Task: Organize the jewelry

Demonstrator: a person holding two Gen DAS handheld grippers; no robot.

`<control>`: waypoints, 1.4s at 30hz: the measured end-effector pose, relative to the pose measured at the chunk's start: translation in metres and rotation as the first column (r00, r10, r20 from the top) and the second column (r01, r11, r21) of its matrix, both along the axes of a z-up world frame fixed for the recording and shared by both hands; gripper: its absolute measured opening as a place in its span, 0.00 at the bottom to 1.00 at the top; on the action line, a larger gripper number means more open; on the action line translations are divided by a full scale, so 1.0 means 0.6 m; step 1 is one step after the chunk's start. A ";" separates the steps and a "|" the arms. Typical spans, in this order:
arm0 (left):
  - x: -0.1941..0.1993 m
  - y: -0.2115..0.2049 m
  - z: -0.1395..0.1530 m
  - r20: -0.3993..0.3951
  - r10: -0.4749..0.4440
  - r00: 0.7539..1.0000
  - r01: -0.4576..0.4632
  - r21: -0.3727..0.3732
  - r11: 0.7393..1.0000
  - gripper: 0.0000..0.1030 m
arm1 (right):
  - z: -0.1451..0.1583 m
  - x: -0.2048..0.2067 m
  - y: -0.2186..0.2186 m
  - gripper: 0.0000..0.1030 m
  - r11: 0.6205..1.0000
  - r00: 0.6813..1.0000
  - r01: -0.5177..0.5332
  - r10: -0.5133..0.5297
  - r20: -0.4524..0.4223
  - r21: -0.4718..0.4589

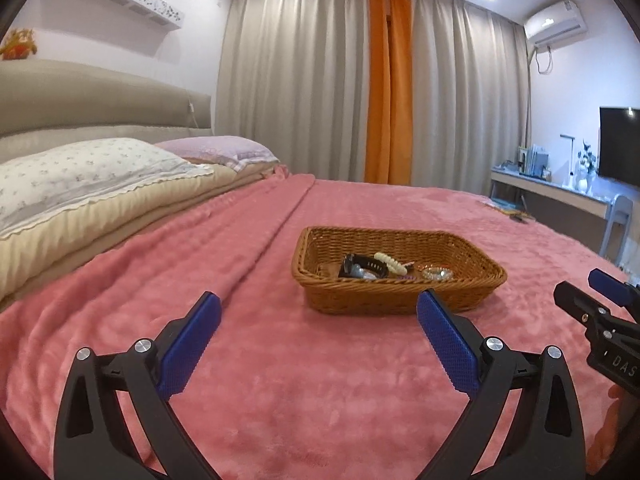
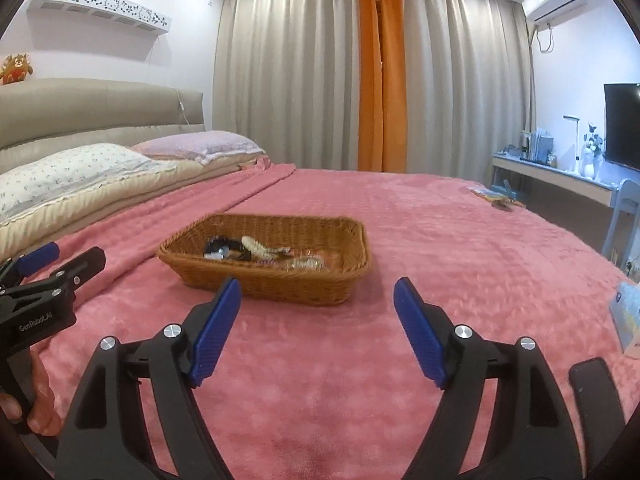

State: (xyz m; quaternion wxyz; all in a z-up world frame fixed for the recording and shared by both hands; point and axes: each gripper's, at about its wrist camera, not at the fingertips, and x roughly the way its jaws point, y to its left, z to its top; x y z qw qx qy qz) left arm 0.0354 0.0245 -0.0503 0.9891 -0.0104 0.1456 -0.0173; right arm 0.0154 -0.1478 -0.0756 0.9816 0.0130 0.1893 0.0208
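**Q:** Two grippers are in play. What is nearest the cameras?

**A:** Both hover low over a pink blanket (image 1: 304, 380). The left gripper (image 1: 319, 314) has its blue-padded fingers spread wide with nothing between them. The right gripper (image 2: 317, 300) is spread the same way and also holds nothing. Each shows at the edge of the other's view, side by side and apart.

**Q:** Where is the jewelry?

**A:** Just beyond the fingertips sits a shallow wicker basket (image 1: 400, 300) on the blanket. From the left wrist view it lies ahead and slightly right; from the right wrist view (image 2: 280, 286) it lies ahead and slightly left. Inside, bunched together on the basket floor, are a black watch (image 1: 362, 266), a cream hair claw (image 1: 390, 261) and a clear beaded bracelet (image 1: 436, 273). Smaller pieces among them are too blurred to name.

**Q:** Does anything stand in the way?

**A:** Only the basket's near wall, which hides the lowest part of the pile. Bare blanket lies between fingers and basket.

**Q:** And around it?

**A:** In the right wrist view a dark flat object (image 2: 596, 392) and a pale packet (image 2: 628, 320) lie at the right edge of the bed. Farther off, small bright items (image 2: 496, 198) rest near the far right corner. To the left lie a floral pillow (image 1: 80, 172) and a lilac pillow (image 1: 220, 150) against a beige headboard (image 1: 100, 100). Beyond stand grey curtains (image 1: 300, 80) with an orange strip (image 1: 390, 80), a desk (image 1: 552, 192), a dark screen (image 1: 620, 144) and an air conditioner (image 1: 554, 20).
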 end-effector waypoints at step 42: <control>-0.001 -0.007 -0.020 -0.015 0.001 1.000 -0.001 0.008 1.000 0.93 | -0.019 -0.004 -0.001 0.77 1.000 1.000 -0.012 0.012 0.000 0.021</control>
